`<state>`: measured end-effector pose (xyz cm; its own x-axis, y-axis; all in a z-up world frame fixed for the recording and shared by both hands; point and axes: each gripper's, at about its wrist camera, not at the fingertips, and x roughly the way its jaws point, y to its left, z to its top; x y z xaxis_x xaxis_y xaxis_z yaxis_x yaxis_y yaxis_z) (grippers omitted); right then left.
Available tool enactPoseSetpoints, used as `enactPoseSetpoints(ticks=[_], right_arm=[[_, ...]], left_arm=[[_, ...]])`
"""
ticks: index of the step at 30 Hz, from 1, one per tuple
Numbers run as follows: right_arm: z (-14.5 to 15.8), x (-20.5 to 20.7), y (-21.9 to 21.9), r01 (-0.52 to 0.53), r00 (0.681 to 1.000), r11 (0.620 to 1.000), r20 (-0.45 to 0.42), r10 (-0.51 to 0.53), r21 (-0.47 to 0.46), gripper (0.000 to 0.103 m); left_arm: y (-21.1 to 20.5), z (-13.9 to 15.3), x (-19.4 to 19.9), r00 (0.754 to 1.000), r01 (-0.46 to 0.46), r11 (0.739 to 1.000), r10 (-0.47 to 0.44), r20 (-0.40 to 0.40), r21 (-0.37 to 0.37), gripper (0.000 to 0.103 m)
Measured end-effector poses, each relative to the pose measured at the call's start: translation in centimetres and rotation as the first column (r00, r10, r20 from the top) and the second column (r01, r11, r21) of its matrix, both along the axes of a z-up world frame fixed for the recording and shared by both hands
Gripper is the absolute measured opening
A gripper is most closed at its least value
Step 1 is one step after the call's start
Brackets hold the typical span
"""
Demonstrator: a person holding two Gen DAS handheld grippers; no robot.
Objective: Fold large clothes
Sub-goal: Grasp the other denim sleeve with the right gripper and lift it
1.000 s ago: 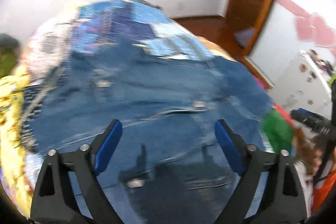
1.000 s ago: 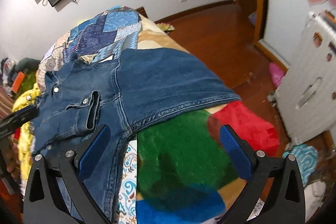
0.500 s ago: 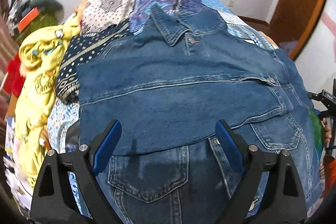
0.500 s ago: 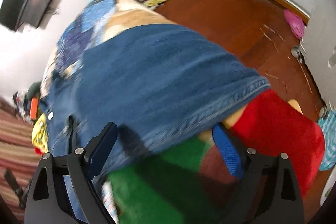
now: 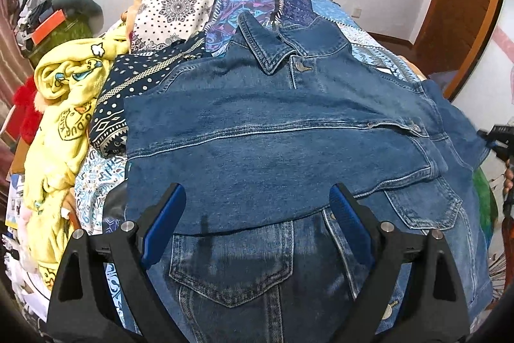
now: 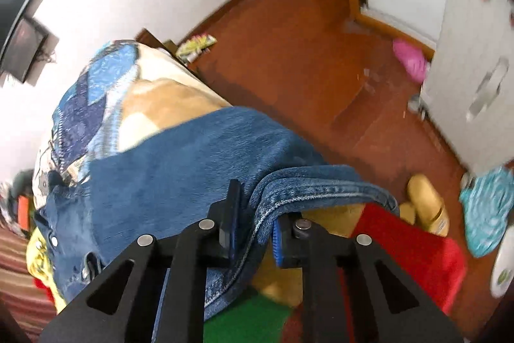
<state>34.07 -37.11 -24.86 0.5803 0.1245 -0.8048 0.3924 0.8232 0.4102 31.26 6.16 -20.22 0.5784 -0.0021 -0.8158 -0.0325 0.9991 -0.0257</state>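
Observation:
A blue denim jacket [image 5: 273, 137] lies front up on the patchwork bed, collar at the far end, one sleeve folded across its chest. My left gripper [image 5: 257, 211] is open and empty, hovering over the jacket's near half above a chest pocket. In the right wrist view my right gripper [image 6: 253, 230] is shut on the hem edge of the jacket's other sleeve [image 6: 289, 192], at the bed's right side. The right gripper also shows at the right edge of the left wrist view [image 5: 498, 140].
A patchwork quilt [image 5: 180, 8] covers the bed. A yellow blanket [image 5: 61, 105] is heaped at its left. A red, green and tan blanket [image 6: 411, 249] lies under the sleeve. A wooden floor [image 6: 289, 60], a white cabinet [image 6: 475, 53] and scattered items lie right of the bed.
My right gripper moved in over the sleeve edge and closed on it. My left gripper swung back over the jacket, still open.

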Motion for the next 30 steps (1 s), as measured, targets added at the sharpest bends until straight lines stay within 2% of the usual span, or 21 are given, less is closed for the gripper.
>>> enactPoseSetpoints(ticks=[3,6,10,13,16,19,22,26,28,30], right_arm=[[4.8,-0.6,1.1,-0.043,0.993,0.999,0.108,0.042,0.007,0.013],[9.9,-0.9,3.9,-0.116,0.971,0.993,0.208,0.118,-0.023,0.012],[14.9,-1.4,10.4,-0.253,0.911,0.964,0.315,0.265,-0.08,0.012],[16.0,-1.8,16.1,-0.363,0.858,0.925,0.346,0.38,-0.114,0.012],[14.4,-1.4,21.2,-0.459,0.822,0.88,0.317,0.473,-0.125,0.012],[10.2,-1.0,25.9,-0.55,0.8,0.828,0.217,0.559,-0.109,0.012],[5.4,-0.4,29.2,-0.623,0.777,0.781,0.091,0.623,-0.031,0.012],[0.8,0.3,31.3,-0.658,0.751,0.752,-0.052,0.659,0.029,0.015],[0.2,-0.1,31.3,-0.671,0.735,0.74,-0.085,0.672,0.052,0.016],[0.3,-0.5,30.8,-0.697,0.706,0.714,-0.108,0.7,0.066,0.018]], left_arm=[[0.2,0.4,-0.6,1.0,0.006,1.0,-0.006,0.013,-0.003,0.091],[0.6,1.0,-1.4,0.999,0.012,1.0,-0.012,0.037,0.006,0.091],[1.3,2.0,-2.4,0.997,0.024,1.0,-0.024,0.067,0.001,0.091],[2.0,2.6,-3.1,0.997,0.019,1.0,-0.019,0.081,0.008,0.091],[2.7,3.1,-3.8,0.996,0.014,1.0,-0.013,0.092,-0.01,0.091],[3.2,3.3,-4.4,0.995,0.008,1.0,-0.006,0.096,-0.016,0.091],[3.5,3.5,-5.0,0.995,0.007,1.0,-0.005,0.097,-0.012,0.091],[3.3,3.6,-5.1,0.995,0.01,1.0,-0.01,0.094,-0.001,0.091],[2.9,3.7,-4.9,0.995,0.021,1.0,-0.021,0.095,0.004,0.091],[2.0,4.0,-4.3,0.995,0.037,0.999,-0.038,0.096,0.015,0.091]])
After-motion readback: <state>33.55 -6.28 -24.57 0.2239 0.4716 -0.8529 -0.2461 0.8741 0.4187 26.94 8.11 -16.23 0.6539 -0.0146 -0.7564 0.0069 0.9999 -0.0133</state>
